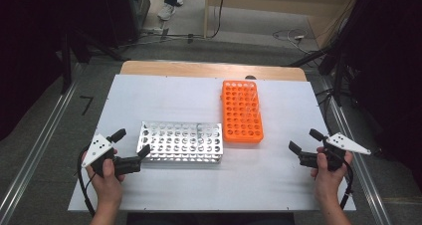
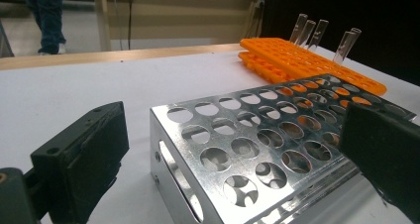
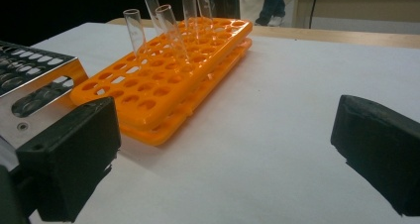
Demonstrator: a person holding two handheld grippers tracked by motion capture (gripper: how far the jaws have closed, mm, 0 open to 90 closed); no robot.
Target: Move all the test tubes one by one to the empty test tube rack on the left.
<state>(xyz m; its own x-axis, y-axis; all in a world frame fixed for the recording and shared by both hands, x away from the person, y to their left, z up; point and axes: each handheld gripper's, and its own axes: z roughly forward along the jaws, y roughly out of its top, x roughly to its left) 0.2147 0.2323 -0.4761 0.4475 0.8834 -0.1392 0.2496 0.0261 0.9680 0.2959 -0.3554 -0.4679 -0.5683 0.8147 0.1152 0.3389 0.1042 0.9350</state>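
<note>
Metal rack [image 1: 180,142] one, orange rack [image 1: 242,111] one, five glass tubes [image 3: 166,28], two hand-held grippers [image 1: 130,143] [image 1: 305,140] gaping, empty

Metal rack [image 1: 180,142] lies left of tube rack [image 1: 242,111], seemingly apart.

metal rack [image 1: 181,142]: shiny perforated steel, rows of round holes, no tubes seen in it, flat on table, near-left of centre
orange rack [image 1: 242,111]: plastic, two-tier, long axis running away, just beside the metal rack's far right corner
test tubes [image 3: 163,23]: clear glass, about five, leaning in orange rack's far end
</note>
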